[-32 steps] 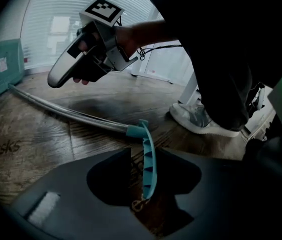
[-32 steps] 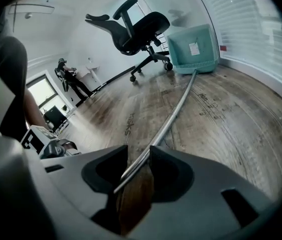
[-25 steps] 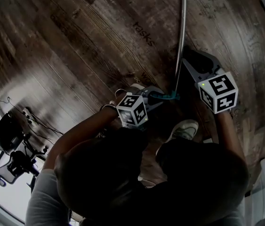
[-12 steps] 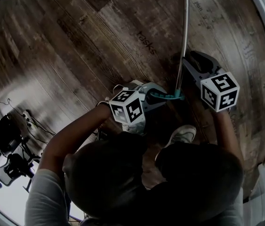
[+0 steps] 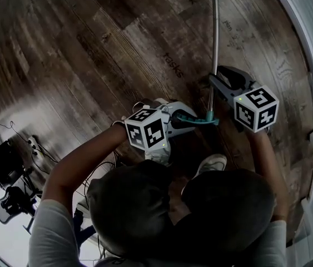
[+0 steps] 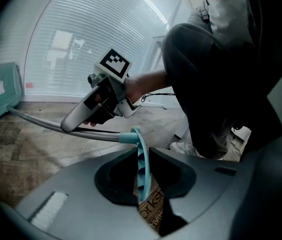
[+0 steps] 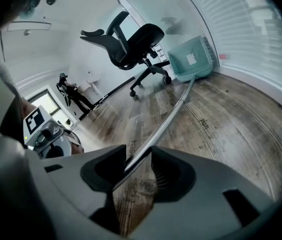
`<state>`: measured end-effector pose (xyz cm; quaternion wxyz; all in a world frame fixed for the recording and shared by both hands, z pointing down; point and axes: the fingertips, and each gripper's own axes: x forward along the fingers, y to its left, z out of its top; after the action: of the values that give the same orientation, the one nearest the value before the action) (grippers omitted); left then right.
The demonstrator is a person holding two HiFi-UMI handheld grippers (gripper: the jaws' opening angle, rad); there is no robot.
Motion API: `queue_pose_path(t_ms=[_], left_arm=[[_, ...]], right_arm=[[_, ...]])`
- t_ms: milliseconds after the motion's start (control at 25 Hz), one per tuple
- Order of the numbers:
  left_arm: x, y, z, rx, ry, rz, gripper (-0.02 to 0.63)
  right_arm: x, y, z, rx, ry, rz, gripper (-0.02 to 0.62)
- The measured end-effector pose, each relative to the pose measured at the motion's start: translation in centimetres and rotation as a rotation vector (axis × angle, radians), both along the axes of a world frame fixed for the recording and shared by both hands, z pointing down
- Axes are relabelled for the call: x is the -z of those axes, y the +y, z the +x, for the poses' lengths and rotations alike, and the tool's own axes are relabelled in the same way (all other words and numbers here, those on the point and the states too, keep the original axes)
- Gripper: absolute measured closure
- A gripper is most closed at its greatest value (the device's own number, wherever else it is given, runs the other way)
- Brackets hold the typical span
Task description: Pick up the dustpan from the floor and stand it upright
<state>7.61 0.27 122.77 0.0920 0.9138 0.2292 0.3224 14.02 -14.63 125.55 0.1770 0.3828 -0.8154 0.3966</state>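
Between the left gripper's (image 6: 142, 160) jaws: ribbed teal handle (image 6: 139, 146), clamped. Right gripper (image 7: 139, 165) jaws are opening, with the smooth metal pole (image 7: 168, 116) loose between them. Both grippers tilt downward. Farther along the plank floor (image 7: 231, 129), the dustpan's teal scoop (image 7: 193, 59) sits by the wall (image 7: 261, 44).

The left gripper (image 5: 188, 119) gripped the teal grip (image 5: 203, 119) at the near end of the dustpan pole (image 5: 215, 32). The pole ran across the dark wooden floor (image 5: 89, 54) to the far edge. The right gripper (image 5: 216, 85) sat at the pole just beyond the grip, its jaws opening with the pole between them. 1 pale shoe (image 5: 212, 163) showed beside the person's 2 dark-trousered legs (image 5: 134, 204). Cables (image 5: 34, 146) lay at the near left.
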Motion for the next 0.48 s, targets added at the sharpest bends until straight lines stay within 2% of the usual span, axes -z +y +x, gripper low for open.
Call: queue_pose_path(t_ms=[200,480], left_arm=[[4.8,-2.2,0.8,0.021,0.04,-0.031,0.537],[12.3,-4.2,2.1,-0.011,0.089,-0.057,0.534]], right_arm=[[4.1,-2.2,0.5,-0.004,-0.014,0.053,0.451],[10.4,-4.3,1.2,0.024,-0.025,0.127,0.451]])
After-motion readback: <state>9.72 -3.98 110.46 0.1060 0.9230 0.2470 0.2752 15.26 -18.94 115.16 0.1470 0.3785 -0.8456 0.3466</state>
